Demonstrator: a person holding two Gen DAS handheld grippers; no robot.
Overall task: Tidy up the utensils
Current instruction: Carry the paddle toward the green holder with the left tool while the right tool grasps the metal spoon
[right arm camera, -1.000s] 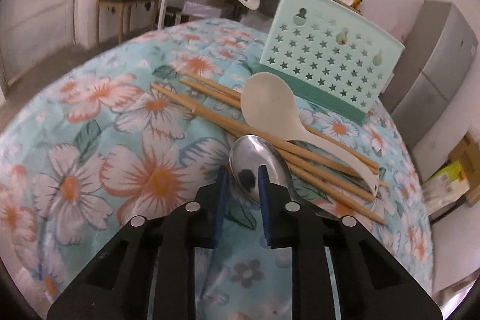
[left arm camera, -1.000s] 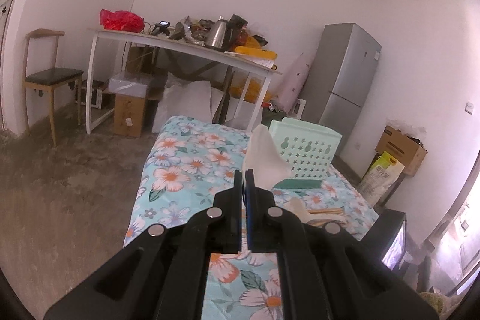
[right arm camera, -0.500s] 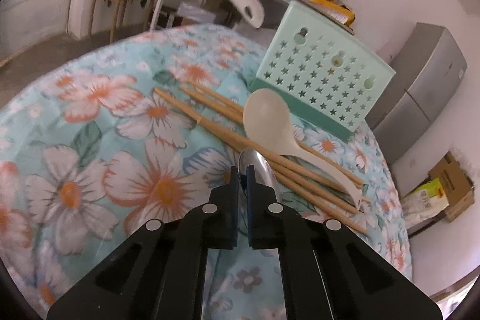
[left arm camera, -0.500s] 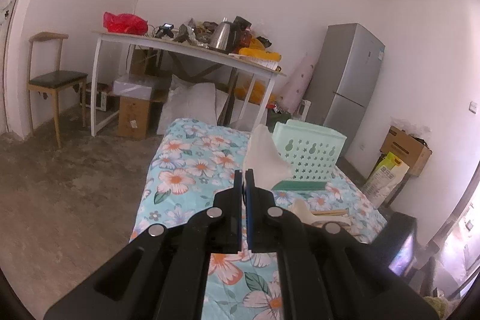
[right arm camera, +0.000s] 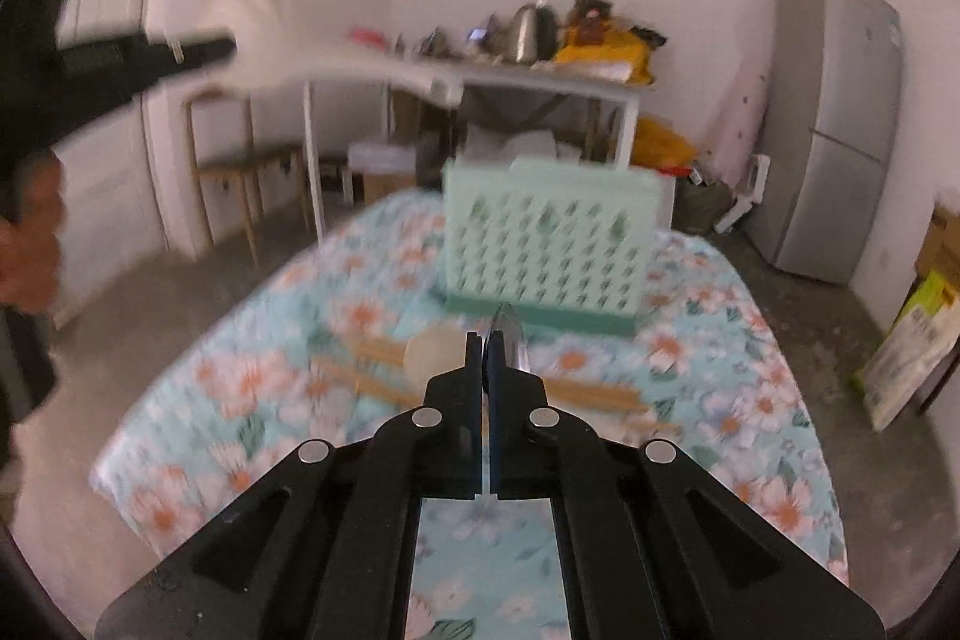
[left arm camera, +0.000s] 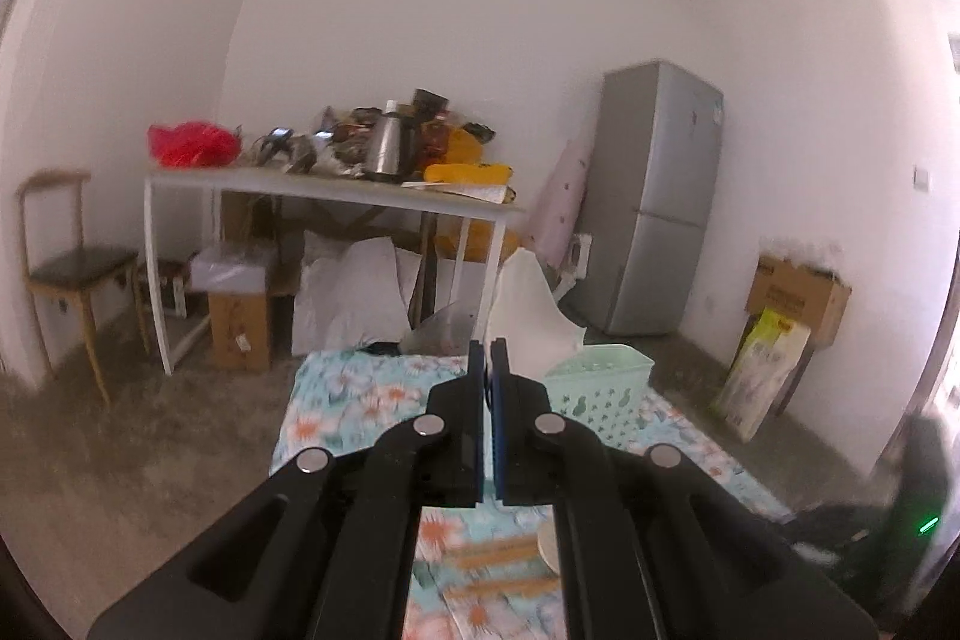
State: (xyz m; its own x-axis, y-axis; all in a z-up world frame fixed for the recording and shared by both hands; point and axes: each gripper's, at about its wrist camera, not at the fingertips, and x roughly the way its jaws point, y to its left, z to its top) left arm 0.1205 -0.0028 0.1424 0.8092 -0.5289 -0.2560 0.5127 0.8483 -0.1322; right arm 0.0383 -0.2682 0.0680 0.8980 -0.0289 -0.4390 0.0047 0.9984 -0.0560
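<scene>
My left gripper (left arm camera: 486, 349) is shut on a white plastic rice paddle (left arm camera: 528, 316), held high above the floral table; from the right wrist view the paddle (right arm camera: 360, 70) reaches out over the table from the left gripper (right arm camera: 225, 47). My right gripper (right arm camera: 485, 340) is shut on a metal spoon (right arm camera: 510, 334), lifted off the cloth. The mint green star-holed utensil basket (right arm camera: 549, 244) stands upright at the far middle of the table and also shows in the left wrist view (left arm camera: 597, 388). A cream spoon (right arm camera: 435, 355) lies across wooden chopsticks (right arm camera: 588, 391) on the cloth.
The floral tablecloth (right arm camera: 720, 382) covers the table. Behind it stand a cluttered white table (left arm camera: 336, 190), a wooden chair (left arm camera: 66, 268), a grey fridge (left arm camera: 660, 202) and a cardboard box (left arm camera: 798, 289). The person's hand (right arm camera: 27, 226) shows at the left edge.
My right gripper closed on the metal spoon and lifted it up and back from the cloth. My left gripper rose higher with the paddle and pulled back from the basket.
</scene>
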